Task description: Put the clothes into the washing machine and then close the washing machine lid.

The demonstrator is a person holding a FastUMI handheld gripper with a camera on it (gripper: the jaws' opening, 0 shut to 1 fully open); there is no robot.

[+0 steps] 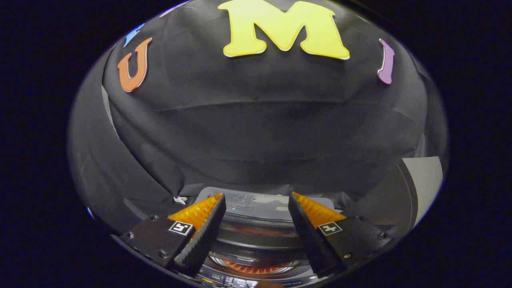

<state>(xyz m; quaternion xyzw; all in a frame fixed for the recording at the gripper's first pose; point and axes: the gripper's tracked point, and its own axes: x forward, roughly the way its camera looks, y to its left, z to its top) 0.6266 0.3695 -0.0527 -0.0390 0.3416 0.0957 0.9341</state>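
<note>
- Washing machine [256, 240] sits below and between your fingers, seen from above, right under the gripper.
- Its lid [256, 203] looks raised and stands at the far side of the opening, a pale translucent panel just beyond the fingertips; you can't tell the exact angle.
- Drum opening [256, 267] shows between the finger bases, with an orange-red glow or reflection inside it; can't tell if that is clothing or a reflection of the fingers.
- A second band of the same reddish tint [260, 231] lies across the rim further up, between the fingers.
- No garment can be made out for sure in the drum, too blurred and too much hidden.
- Your gripper [256, 198] is spread wide, fingers released, nothing between them, not touching the machine as far as the view shows.
- Both fingers [204, 232] point out over the machine toward the booth wall.
- Black cloth wall [256, 132] hangs just behind the machine.
- A small white tag or clip [180, 199] sits on the cloth just beside the left fingertip.
- A pale panel with a dark curved edge [424, 184] stands off to the right, well apart from the fingers.
</note>
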